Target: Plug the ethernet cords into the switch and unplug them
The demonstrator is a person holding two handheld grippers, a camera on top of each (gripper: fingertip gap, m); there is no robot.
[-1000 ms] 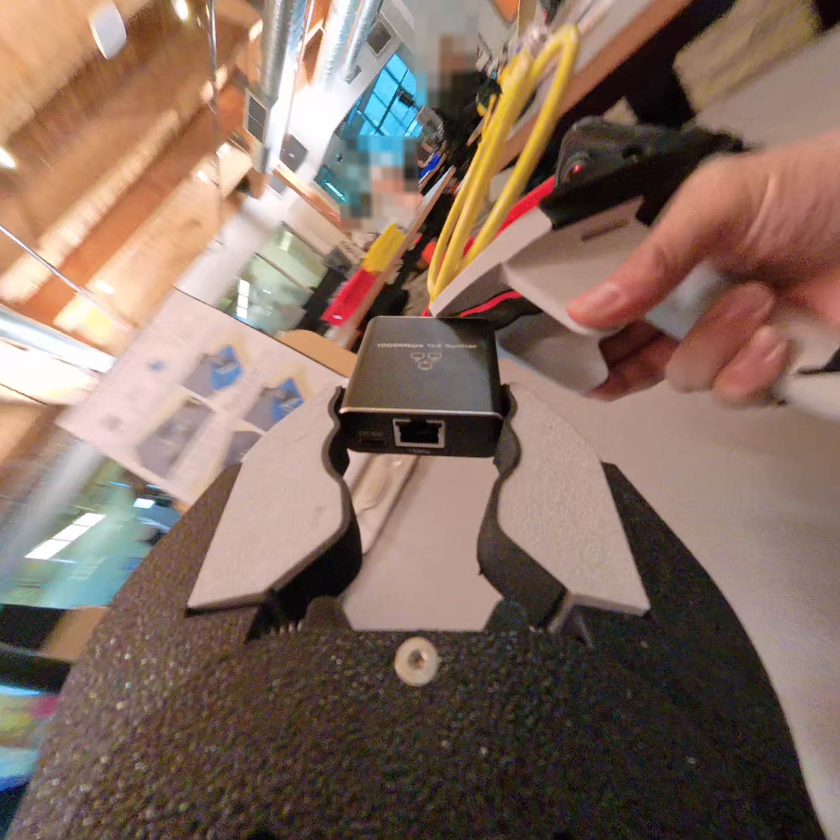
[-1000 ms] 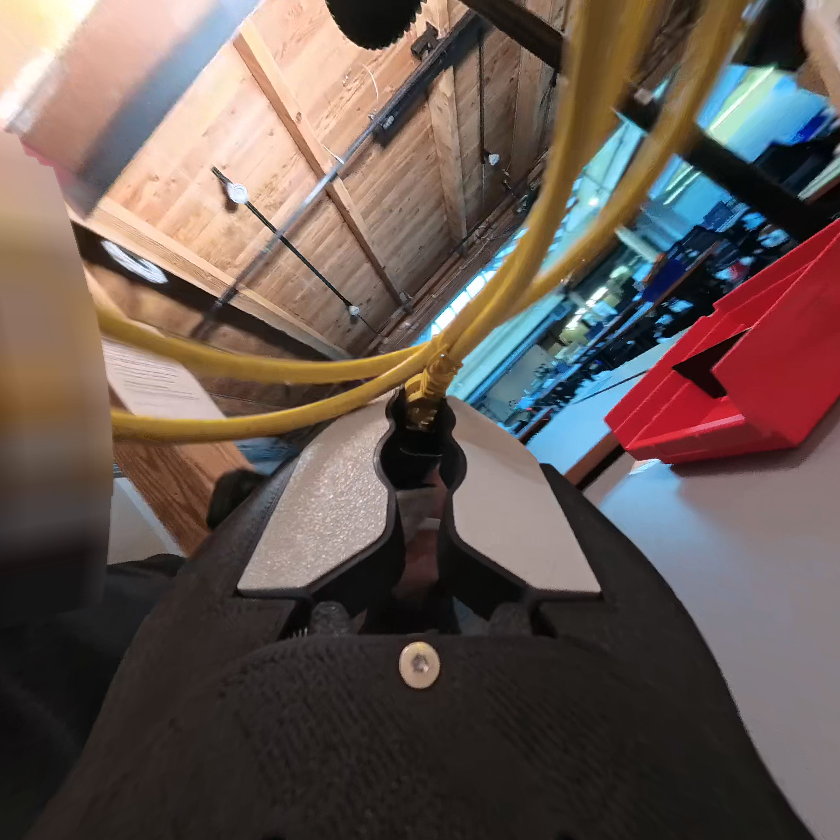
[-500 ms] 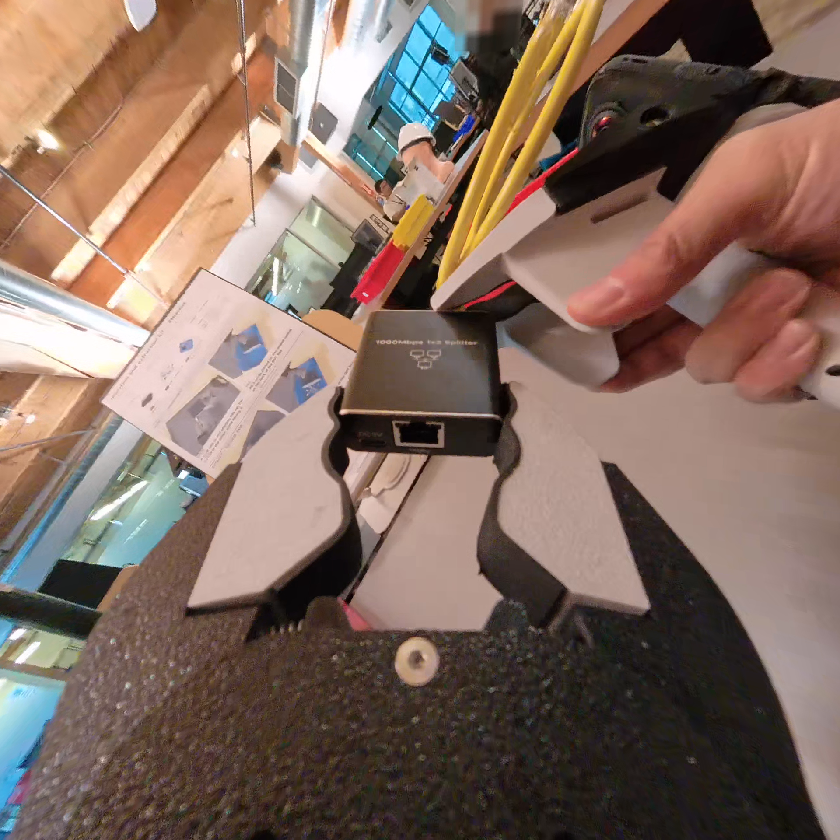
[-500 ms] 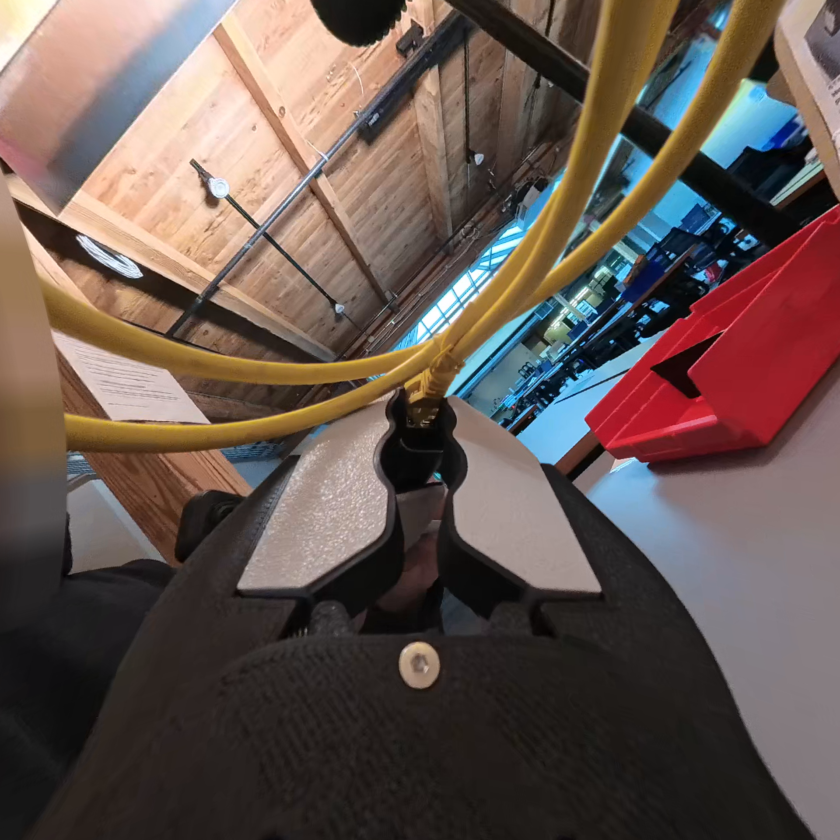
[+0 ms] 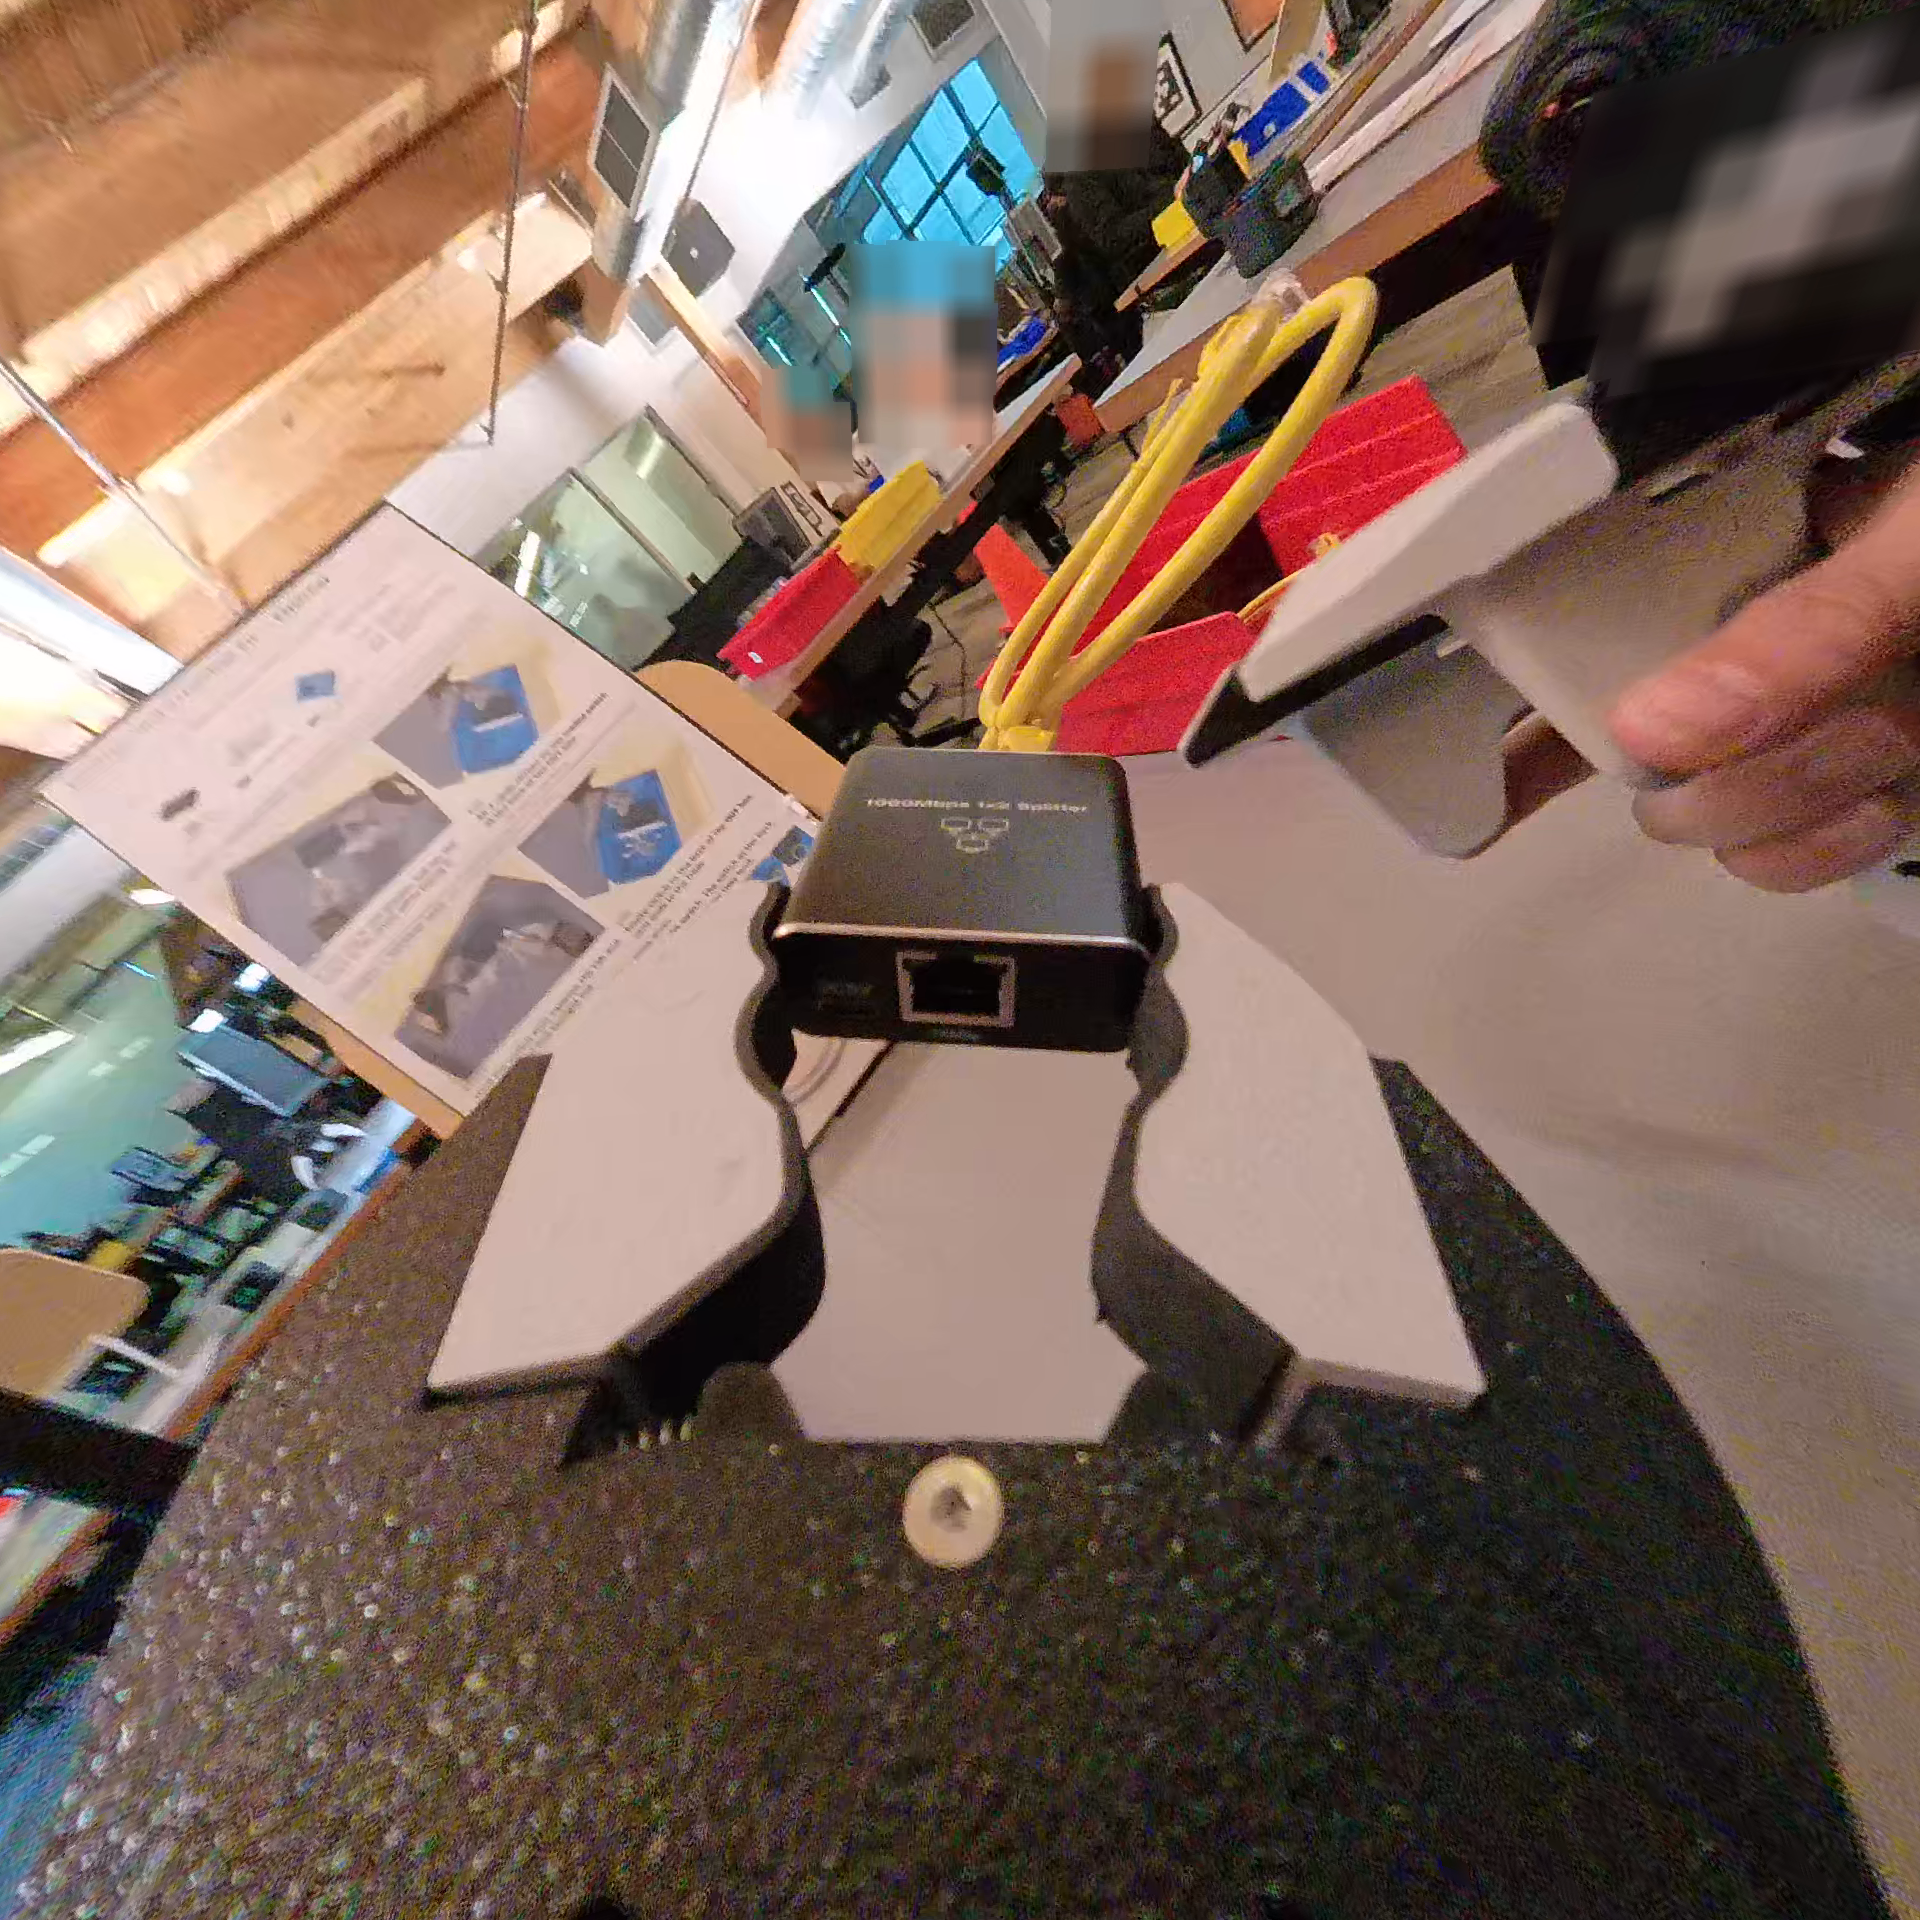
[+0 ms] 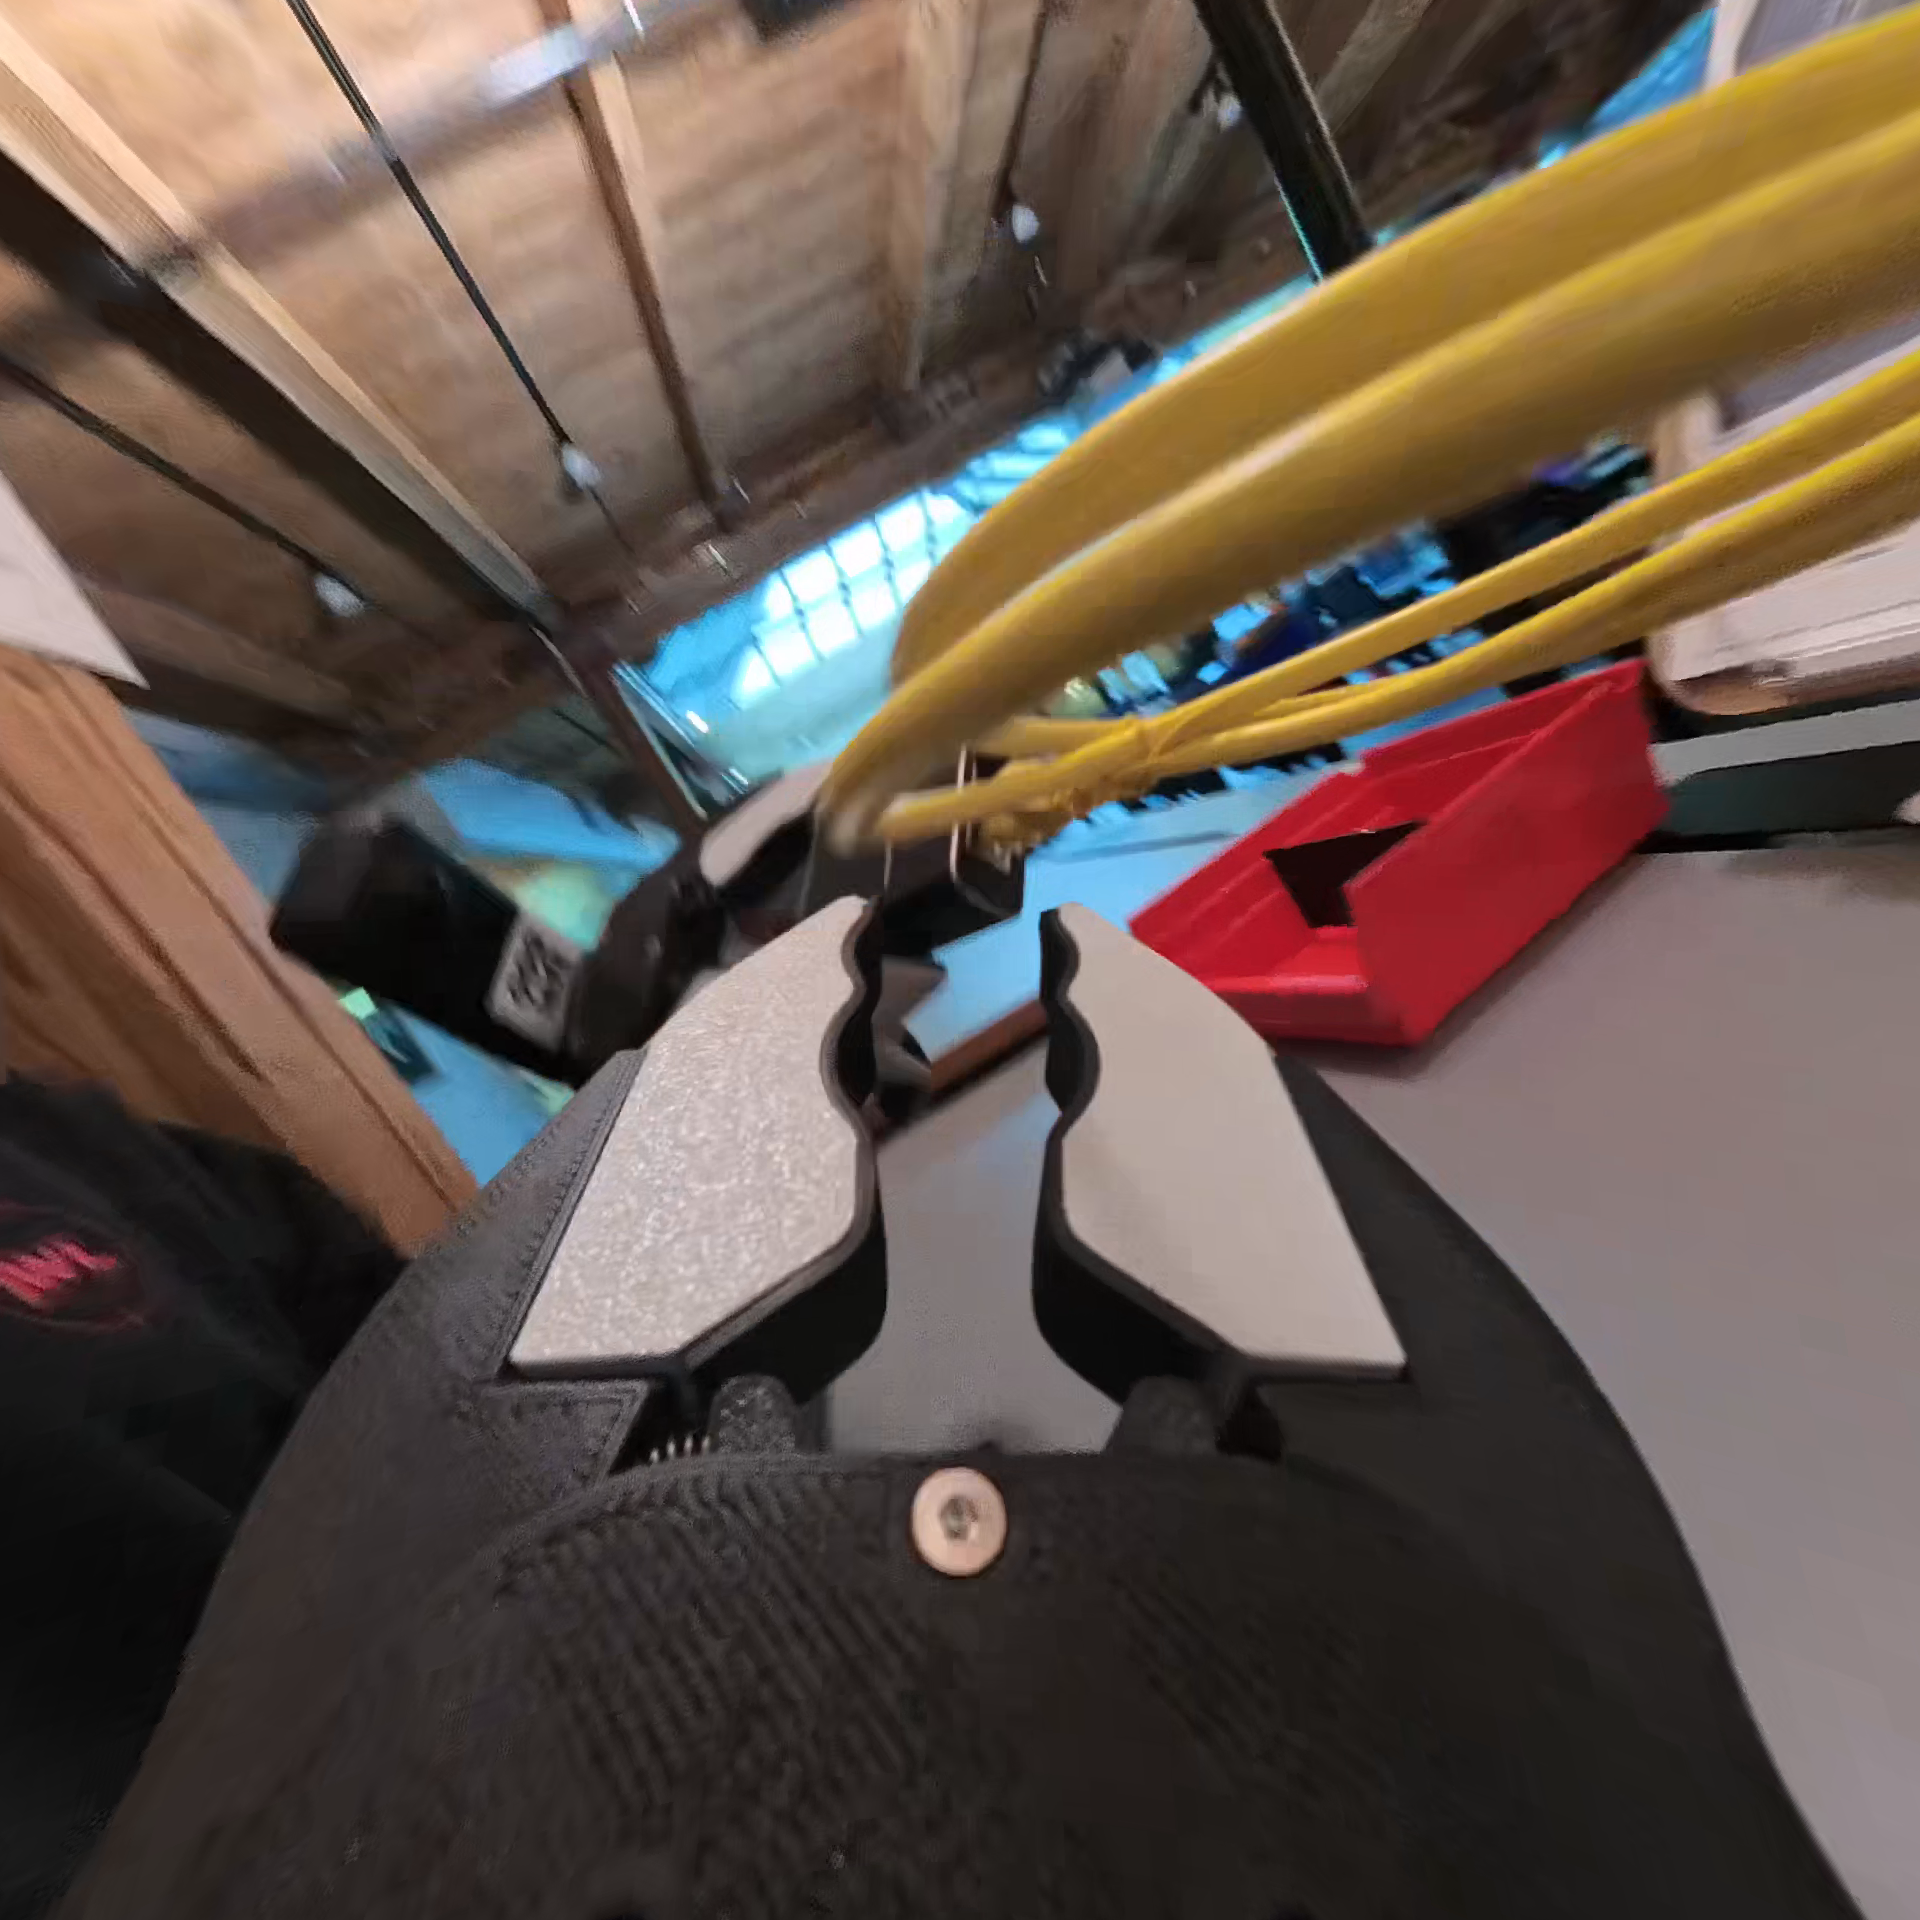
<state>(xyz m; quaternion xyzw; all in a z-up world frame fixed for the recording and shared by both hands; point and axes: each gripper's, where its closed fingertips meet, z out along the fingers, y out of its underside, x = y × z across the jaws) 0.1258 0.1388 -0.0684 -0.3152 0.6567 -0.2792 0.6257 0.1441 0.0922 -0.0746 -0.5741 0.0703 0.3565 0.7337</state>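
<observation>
In the left wrist view my left gripper (image 5: 961,920) is shut on the sides of a small black switch (image 5: 966,842), held above the grey table. An empty port on the switch faces the camera. Yellow ethernet cords (image 5: 1164,499) reach its far side and loop upward; the far ports are hidden. My right gripper (image 5: 1278,707), held by a hand, hovers to the right of the switch, apart from it. In the right wrist view the right gripper (image 6: 956,925) is open and empty, with the yellow cords (image 6: 1299,416) above and ahead of its tips.
A red bin (image 5: 1340,488) stands on the table behind the switch and also shows in the right wrist view (image 6: 1455,914). A printed poster board (image 5: 416,790) leans at the left. The grey table (image 6: 1662,1195) extends to the right. The background is a workshop with people.
My right gripper has opened, let go of the yellow cord plug and drawn back to the right. My left gripper still holds the switch, now with the cords at its far side.
</observation>
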